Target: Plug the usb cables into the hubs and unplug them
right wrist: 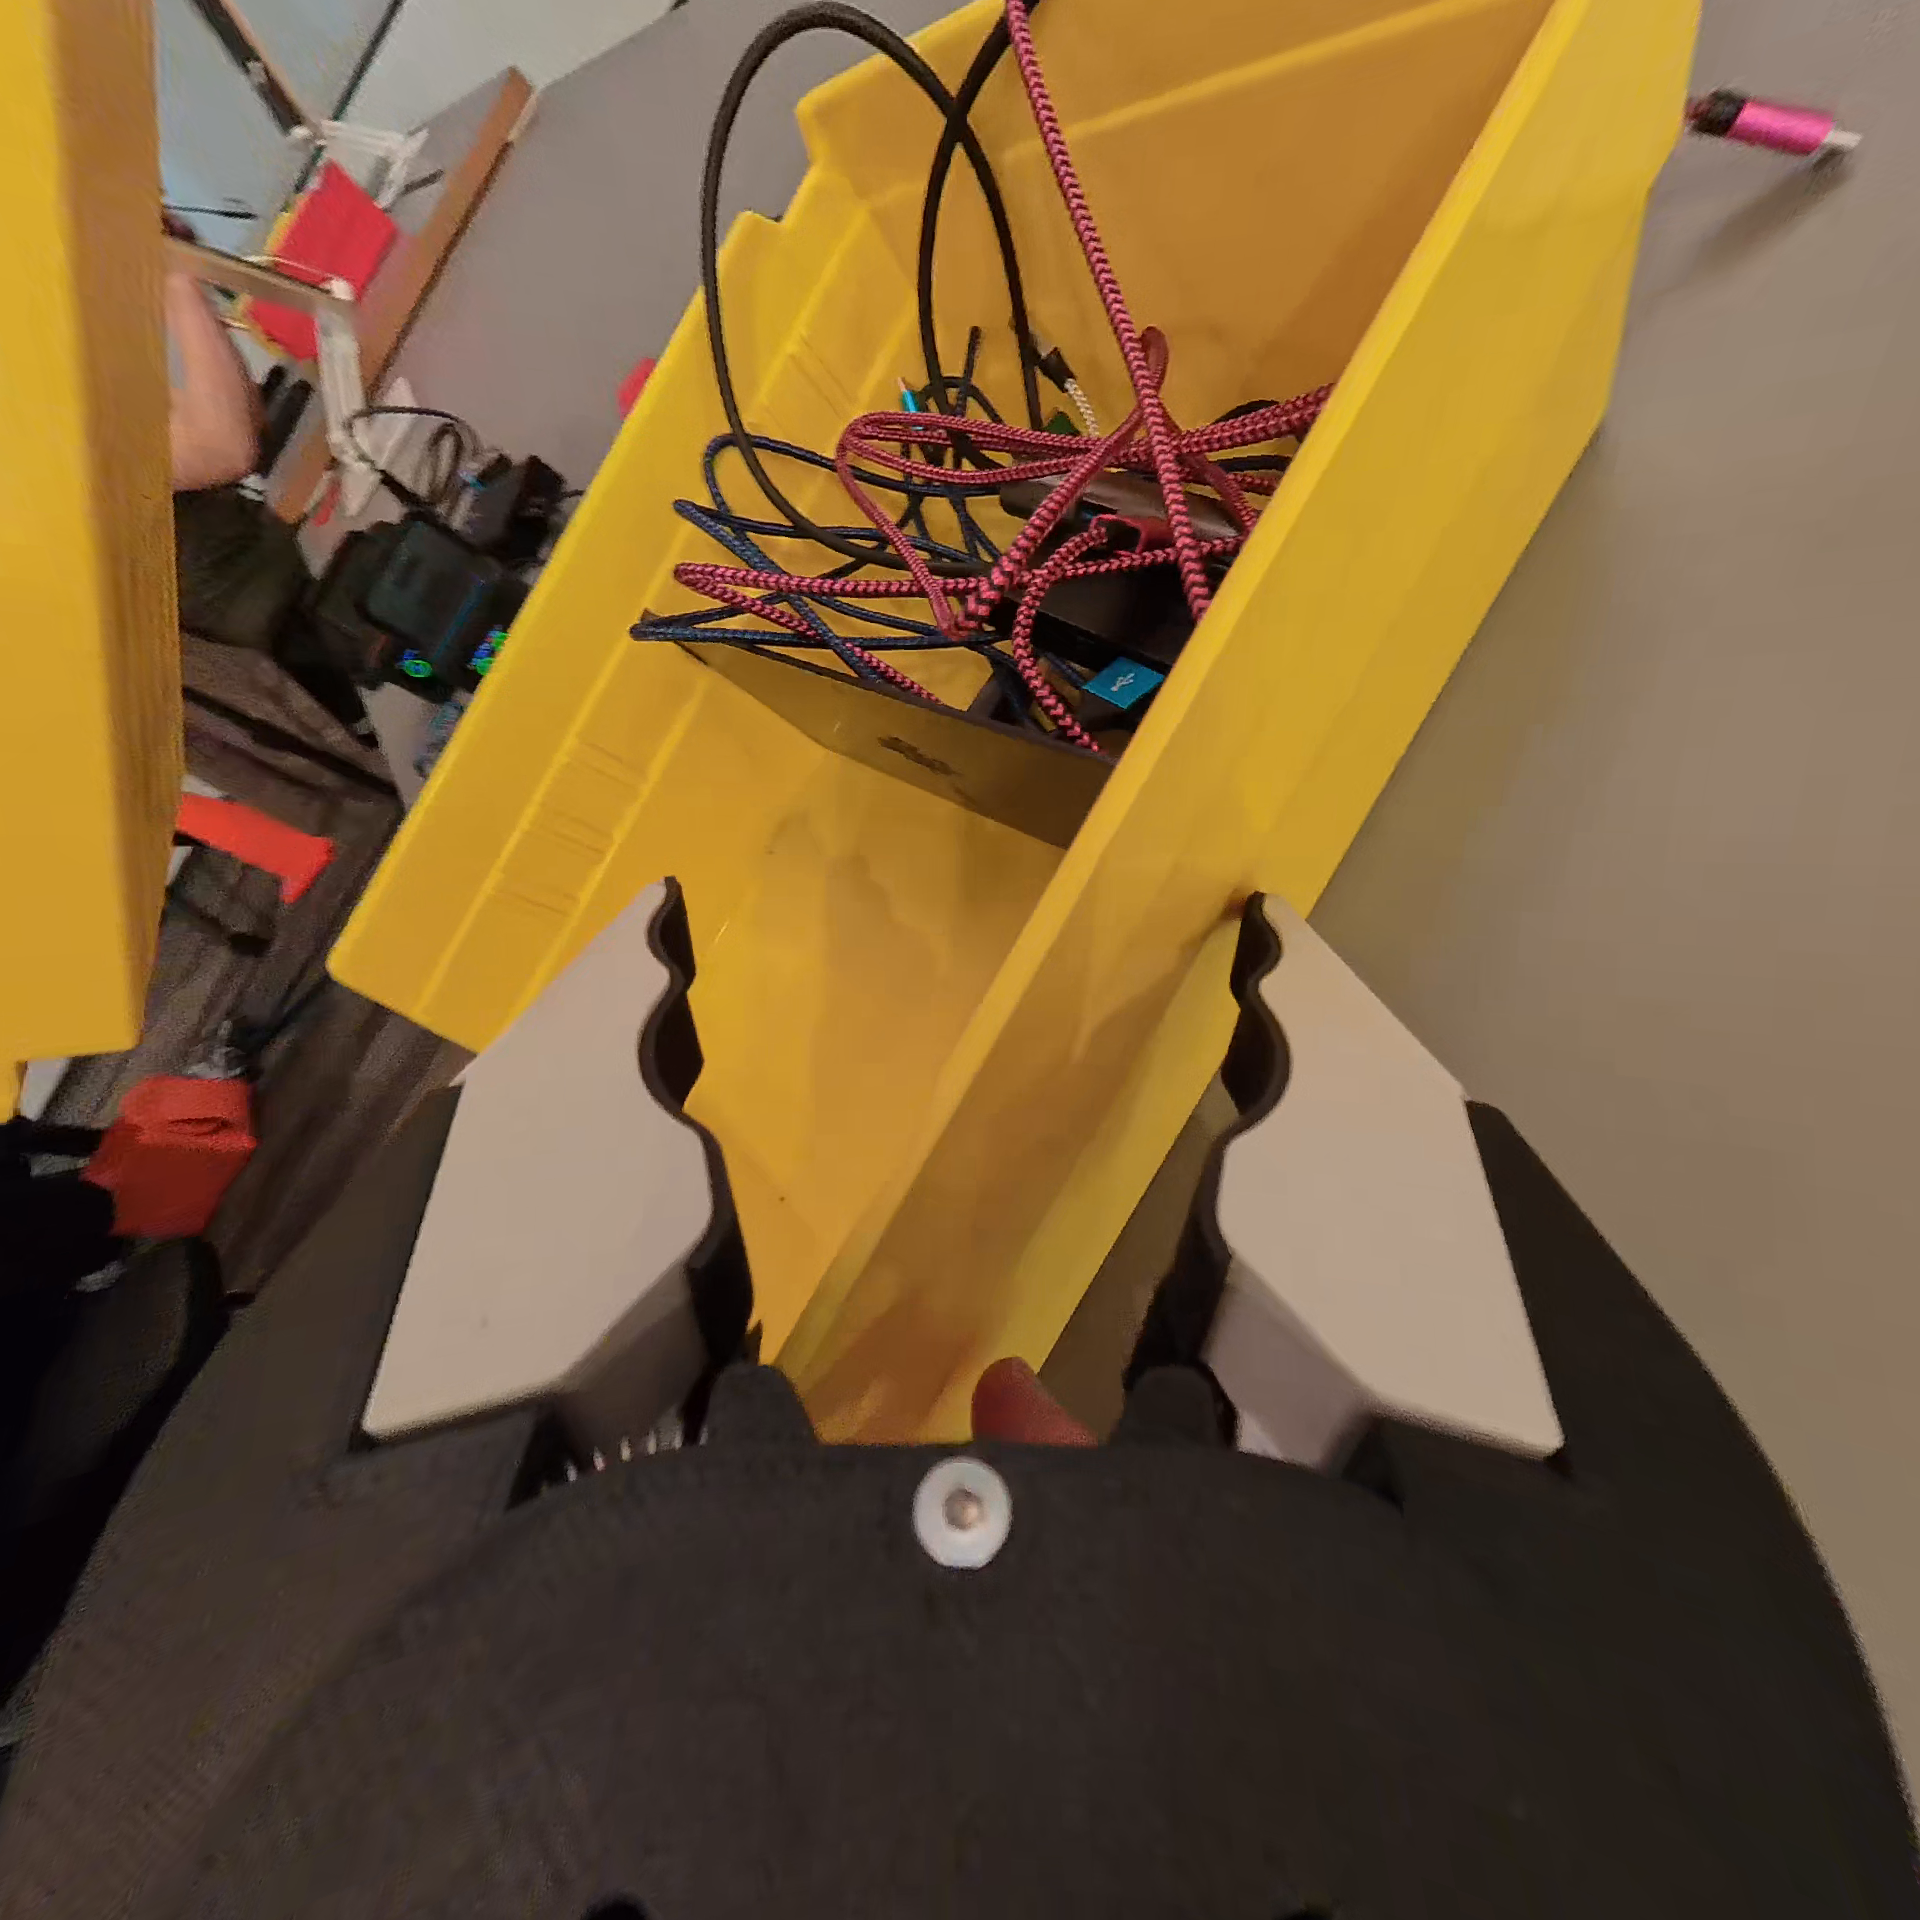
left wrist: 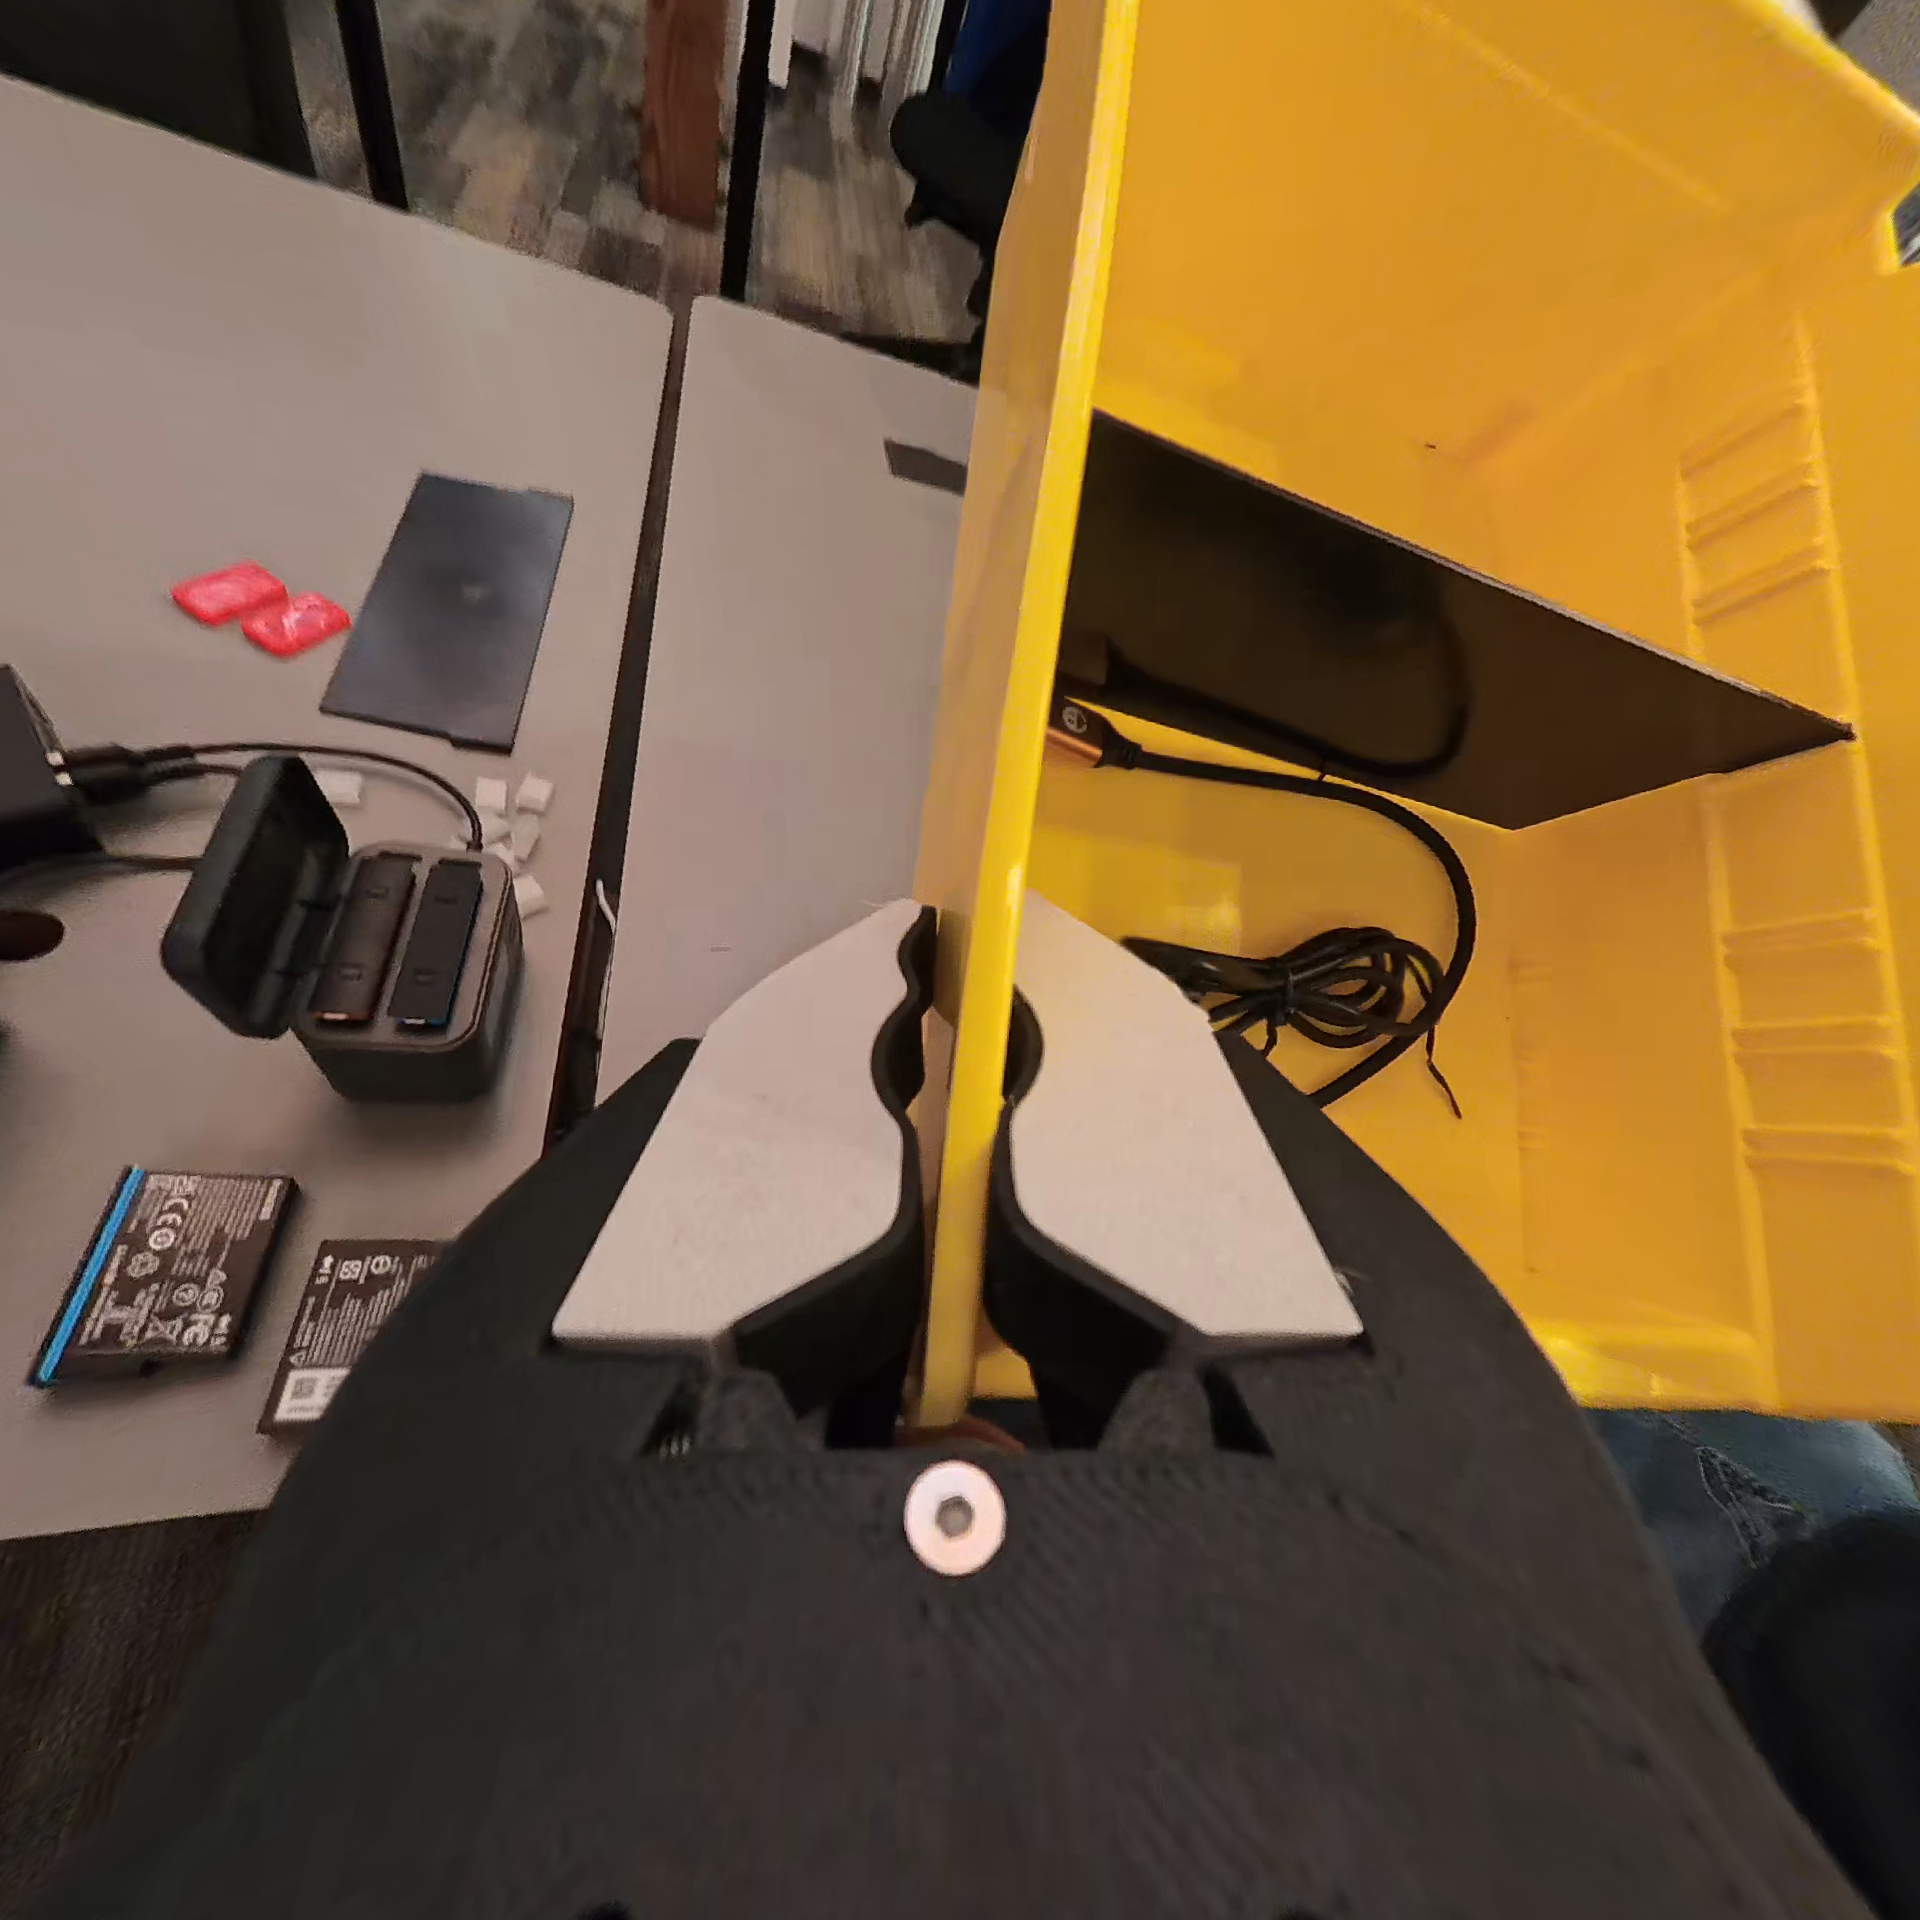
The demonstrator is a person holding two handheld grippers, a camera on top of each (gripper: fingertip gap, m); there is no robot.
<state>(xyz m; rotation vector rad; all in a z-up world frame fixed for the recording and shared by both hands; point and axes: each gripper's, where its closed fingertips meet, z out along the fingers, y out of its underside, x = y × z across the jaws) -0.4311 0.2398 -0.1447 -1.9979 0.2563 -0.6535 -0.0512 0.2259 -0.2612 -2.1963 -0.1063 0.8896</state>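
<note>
Yellow bin wall (left wrist: 1039,623) pinched by left claw (left wrist: 961,1039); right claw (right wrist: 961,997) spread, hubs hidden under cables (right wrist: 1039,520).

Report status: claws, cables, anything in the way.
Left claw shut on bin wall. Right claw open, straddling second bin's wall. Cables tangled in that bin, none gripped. Divider stands before them.

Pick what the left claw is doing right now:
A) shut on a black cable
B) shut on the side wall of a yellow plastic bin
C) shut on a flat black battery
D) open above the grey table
B: in the left wrist view the left claw is closed with both fingers pressed on the thin side wall of the yellow plastic bin, one finger on each side.
</note>
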